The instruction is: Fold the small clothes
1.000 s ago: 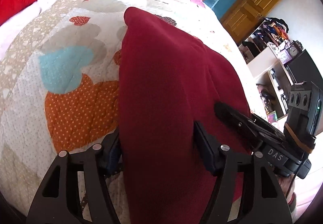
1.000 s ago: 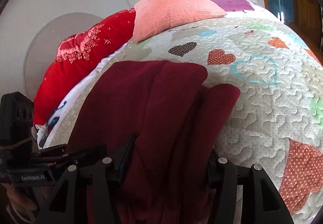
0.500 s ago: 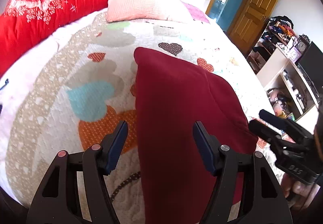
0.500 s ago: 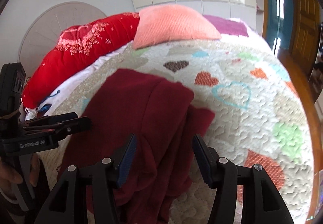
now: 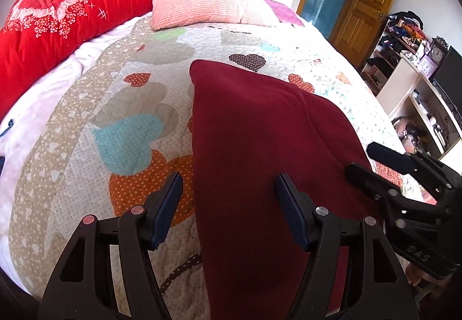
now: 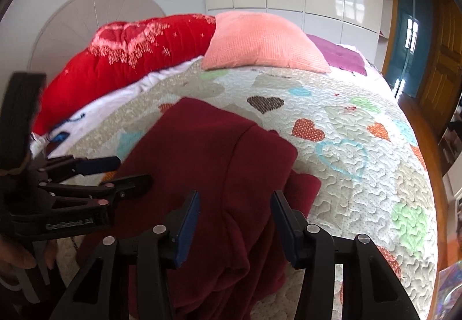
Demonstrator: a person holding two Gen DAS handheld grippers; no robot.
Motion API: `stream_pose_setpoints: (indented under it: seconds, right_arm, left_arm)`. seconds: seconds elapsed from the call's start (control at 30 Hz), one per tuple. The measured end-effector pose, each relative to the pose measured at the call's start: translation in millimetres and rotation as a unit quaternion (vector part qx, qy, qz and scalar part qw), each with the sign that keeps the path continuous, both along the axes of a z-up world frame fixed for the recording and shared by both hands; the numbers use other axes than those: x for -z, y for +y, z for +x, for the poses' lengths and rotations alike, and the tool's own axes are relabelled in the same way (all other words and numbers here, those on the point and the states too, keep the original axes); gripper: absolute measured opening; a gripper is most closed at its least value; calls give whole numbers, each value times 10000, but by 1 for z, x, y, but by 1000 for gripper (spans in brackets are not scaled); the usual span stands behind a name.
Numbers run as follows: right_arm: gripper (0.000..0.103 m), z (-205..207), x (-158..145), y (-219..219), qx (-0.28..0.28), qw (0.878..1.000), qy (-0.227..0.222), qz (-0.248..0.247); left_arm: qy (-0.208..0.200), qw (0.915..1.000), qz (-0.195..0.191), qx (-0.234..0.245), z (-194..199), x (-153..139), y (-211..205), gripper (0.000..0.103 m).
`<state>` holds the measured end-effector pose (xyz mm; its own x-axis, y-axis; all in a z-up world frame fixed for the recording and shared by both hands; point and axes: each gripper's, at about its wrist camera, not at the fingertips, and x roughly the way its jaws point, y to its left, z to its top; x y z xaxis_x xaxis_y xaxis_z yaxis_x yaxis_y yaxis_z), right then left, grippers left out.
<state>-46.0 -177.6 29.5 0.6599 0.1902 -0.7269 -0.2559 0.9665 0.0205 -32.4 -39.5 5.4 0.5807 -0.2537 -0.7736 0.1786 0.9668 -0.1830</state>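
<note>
A dark red garment [image 5: 260,147] lies folded lengthwise on the heart-patterned quilt [image 5: 115,118]; it also shows in the right wrist view [image 6: 208,152], with bunched folds at its near right side. My left gripper [image 5: 228,204] is open and empty, raised above the garment's near left edge. My right gripper [image 6: 235,219] is open and empty above the garment's near right part. Each gripper shows in the other's view: the right gripper [image 5: 372,164] at the garment's right edge, the left gripper [image 6: 127,172] at its left edge.
A red floral duvet [image 5: 57,25] and a pink pillow [image 5: 199,5] lie at the head of the bed. A purple cloth [image 6: 337,56] lies behind the pillow. Shelves with clutter [image 5: 410,60] and a wooden door [image 5: 361,2] stand to the right of the bed.
Both grippers let go of the garment, opened and pulled back and up. The garment now lies flat on the quilt.
</note>
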Motion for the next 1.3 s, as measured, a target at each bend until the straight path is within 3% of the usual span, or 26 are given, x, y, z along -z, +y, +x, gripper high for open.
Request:
stream_pose_setpoints:
  seconds: [0.53, 0.8, 1.17, 1.3]
  right_arm:
    - [47, 16, 38, -3, 57, 9992, 395, -26]
    - [47, 8, 30, 0, 148, 9992, 357, 33]
    - [47, -20, 7, -1, 178, 9995, 203, 191]
    - [47, -29, 12, 1, 154, 9995, 233, 152]
  left_arm:
    - [22, 10000, -88, 2, 5, 11, -4, 71]
    - [-160, 9998, 13, -104, -6, 5, -4, 71]
    - [-634, 9965, 404, -367, -29, -9, 4, 70]
    - [-690, 9951, 552, -453, -35, -9, 7, 70]
